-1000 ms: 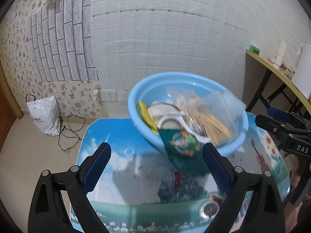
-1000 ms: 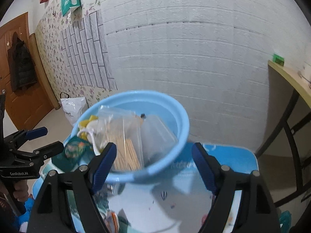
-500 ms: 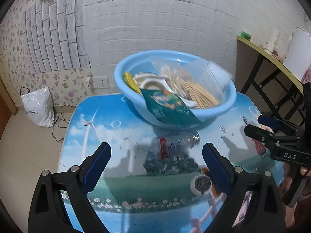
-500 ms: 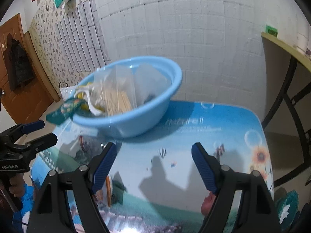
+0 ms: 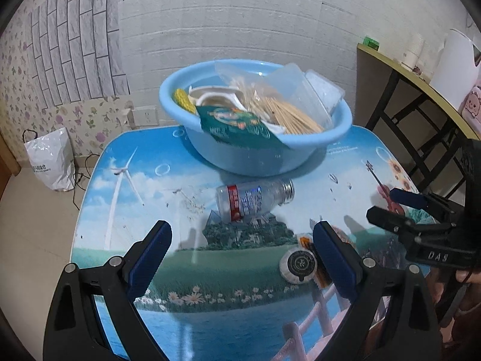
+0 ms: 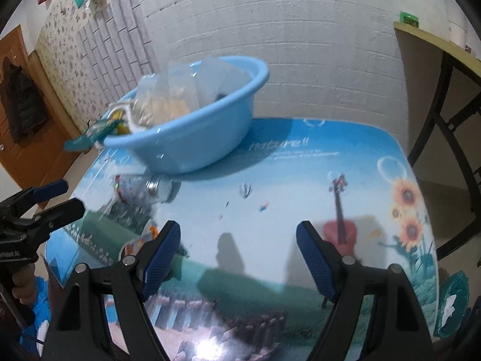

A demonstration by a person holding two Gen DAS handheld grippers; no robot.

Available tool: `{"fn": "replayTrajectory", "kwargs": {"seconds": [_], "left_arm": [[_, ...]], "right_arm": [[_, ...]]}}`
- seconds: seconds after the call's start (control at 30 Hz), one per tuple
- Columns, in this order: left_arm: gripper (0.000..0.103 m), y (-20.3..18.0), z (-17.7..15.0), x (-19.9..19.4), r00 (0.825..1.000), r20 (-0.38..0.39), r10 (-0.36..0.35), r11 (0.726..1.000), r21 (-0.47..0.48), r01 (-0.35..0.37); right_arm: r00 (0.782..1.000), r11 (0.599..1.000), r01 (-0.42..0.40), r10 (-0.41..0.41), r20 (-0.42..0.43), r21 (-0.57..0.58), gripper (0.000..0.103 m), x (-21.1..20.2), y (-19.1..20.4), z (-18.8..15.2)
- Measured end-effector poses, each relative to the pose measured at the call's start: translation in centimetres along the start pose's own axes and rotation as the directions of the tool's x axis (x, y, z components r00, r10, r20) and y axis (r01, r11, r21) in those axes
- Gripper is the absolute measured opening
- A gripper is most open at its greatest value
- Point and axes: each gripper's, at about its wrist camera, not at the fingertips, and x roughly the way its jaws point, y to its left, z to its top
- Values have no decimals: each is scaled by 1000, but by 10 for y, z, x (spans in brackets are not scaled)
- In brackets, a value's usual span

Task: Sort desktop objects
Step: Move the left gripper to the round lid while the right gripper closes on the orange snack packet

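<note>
Hard to read what fills the blue basin (image 5: 300, 162): a green packet (image 5: 237, 124) droops over its near rim, a clear bag of wooden sticks (image 5: 285, 114) leans behind it, and the white and yellow pieces beneath are half buried. The basin sits at the far side of a table (image 5: 126, 210) printed with a windmill, sky and sunflowers; "nature" is legible just beside the basin in the right wrist view. A capless plastic bottle (image 5: 252, 200) lies on its side just in front of the basin, its red and blue label too small to read. Nearer, a round wrapped disc (image 5: 297, 264) lies partly hidden behind the left gripper (image 5: 240, 249), jaws spread wide over bare table. The right gripper (image 6: 237, 252) hangs likewise, jaws apart, nothing between. White brick wall behind, floral wallpaper at left, a white bag (image 5: 51, 159) on the floor.
</note>
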Motion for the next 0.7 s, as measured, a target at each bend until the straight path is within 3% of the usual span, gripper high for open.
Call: {"fn": "replayTrajectory", "kwargs": {"seconds": [0.5,0.7], "left_arm": [[95,-5,-27,9,997,-59,-42,999,5,43],[95,-22,-35,22,996,-80,-27,996,80,33]], "right_arm": [[999,999,-31,30,-40,-13,80,1,5,-22],[998,998,-57,57,-31,-22,80,1,14,-19]]}}
